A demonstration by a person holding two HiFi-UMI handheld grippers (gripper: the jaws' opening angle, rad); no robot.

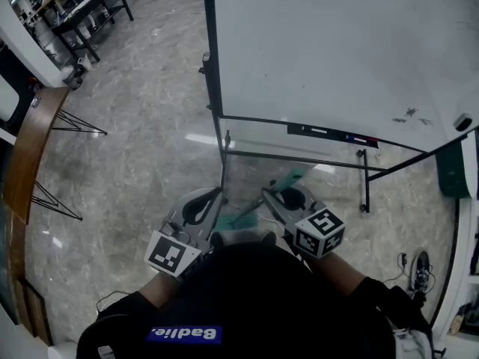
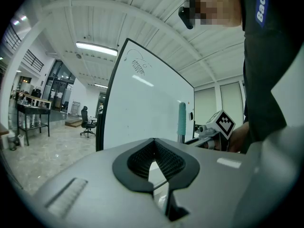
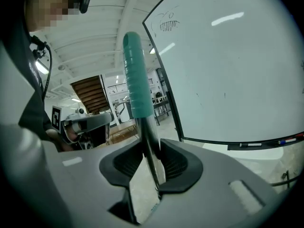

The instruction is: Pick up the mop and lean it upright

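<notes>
Overhead, the mop (image 1: 290, 178) is angling up before the whiteboard (image 1: 322, 51), its head down by the floor (image 1: 135, 163). Along the left gripper (image 2: 153, 140), the jaws are sitting together, empty. Along the right gripper (image 3: 151, 151), the jaws are clamping the mop's metal pole beneath its teal grip.

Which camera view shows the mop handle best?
The right gripper view: the mop handle stands close and large, its shaft clamped in the right tongs. The head view shows only a short teal piece from above; the left gripper view shows it small, in front of the whiteboard.
</notes>
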